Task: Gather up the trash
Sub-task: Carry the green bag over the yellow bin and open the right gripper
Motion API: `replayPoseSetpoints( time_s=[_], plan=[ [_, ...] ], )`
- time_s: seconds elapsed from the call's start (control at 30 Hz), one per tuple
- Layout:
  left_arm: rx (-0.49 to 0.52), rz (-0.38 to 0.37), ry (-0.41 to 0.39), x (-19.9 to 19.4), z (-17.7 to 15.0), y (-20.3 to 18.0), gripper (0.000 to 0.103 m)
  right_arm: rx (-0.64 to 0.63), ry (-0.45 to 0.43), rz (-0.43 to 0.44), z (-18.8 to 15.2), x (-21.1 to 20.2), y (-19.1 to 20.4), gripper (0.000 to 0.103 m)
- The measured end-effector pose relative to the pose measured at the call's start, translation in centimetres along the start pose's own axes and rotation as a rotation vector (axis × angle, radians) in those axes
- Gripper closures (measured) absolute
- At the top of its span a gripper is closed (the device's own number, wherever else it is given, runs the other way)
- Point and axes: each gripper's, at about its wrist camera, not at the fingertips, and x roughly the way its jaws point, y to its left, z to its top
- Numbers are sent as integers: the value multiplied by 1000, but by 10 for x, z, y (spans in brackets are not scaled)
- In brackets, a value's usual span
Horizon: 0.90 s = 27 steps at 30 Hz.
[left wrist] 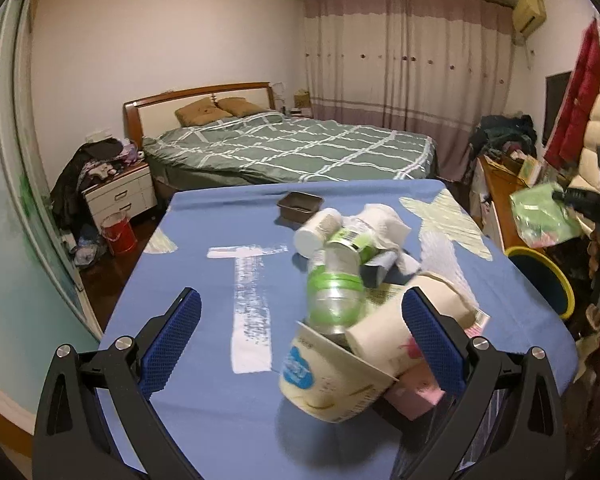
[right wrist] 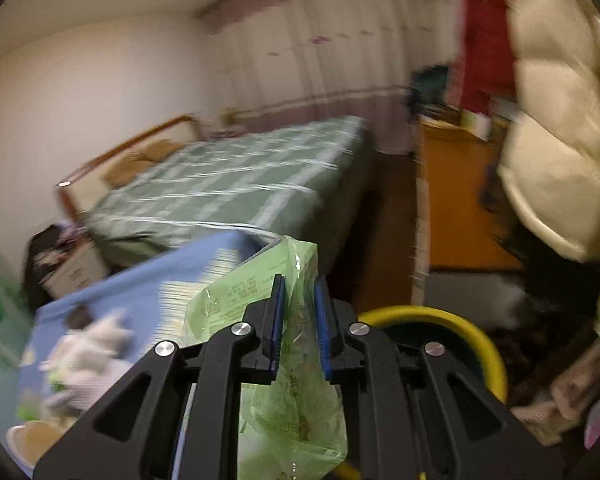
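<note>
A heap of trash lies on the blue-covered table (left wrist: 204,360): a clear bottle with a green label (left wrist: 334,284), a cream cup (left wrist: 328,380), a white paper cup (left wrist: 400,328), a white jar (left wrist: 316,232) and crumpled tissue (left wrist: 384,220). My left gripper (left wrist: 300,316) is open, its blue pads either side of the heap's near end. My right gripper (right wrist: 298,312) is shut on a green plastic wrapper (right wrist: 292,400), held beside the table over a yellow-rimmed bin (right wrist: 476,340). The wrapper (left wrist: 540,216) and bin (left wrist: 548,276) also show in the left wrist view.
A small brown tray (left wrist: 300,204) sits at the table's far side. A bed with a green checked cover (left wrist: 292,148) stands beyond. A nightstand (left wrist: 120,192) and red bucket (left wrist: 118,232) are on the left. A cluttered wooden desk (left wrist: 504,184) and hanging coats (right wrist: 556,120) are on the right.
</note>
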Motion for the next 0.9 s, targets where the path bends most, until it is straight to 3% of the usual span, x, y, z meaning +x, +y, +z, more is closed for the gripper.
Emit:
replayPoseSetpoints(
  time_s=[0.17,0.3,0.47,0.67,0.9],
  plan=[
    [36,-20,29,0,-5,-19,4,66,80,-121,-23,34,-64,88],
    [57,-32,40,-2,-9,-30,4,79,138,-169,-39,57,-85,87],
    [89,-36,43,-4,-12,-35,4,74,159,-202,-51,68,-87,62],
    [115,-68,65,-3,-18,-31,4,71,136,-180,-53,51,-79,57],
    [228,-193,100,3,-30,-22,4,55,127,-137,-56,31,-64,55]
  ],
)
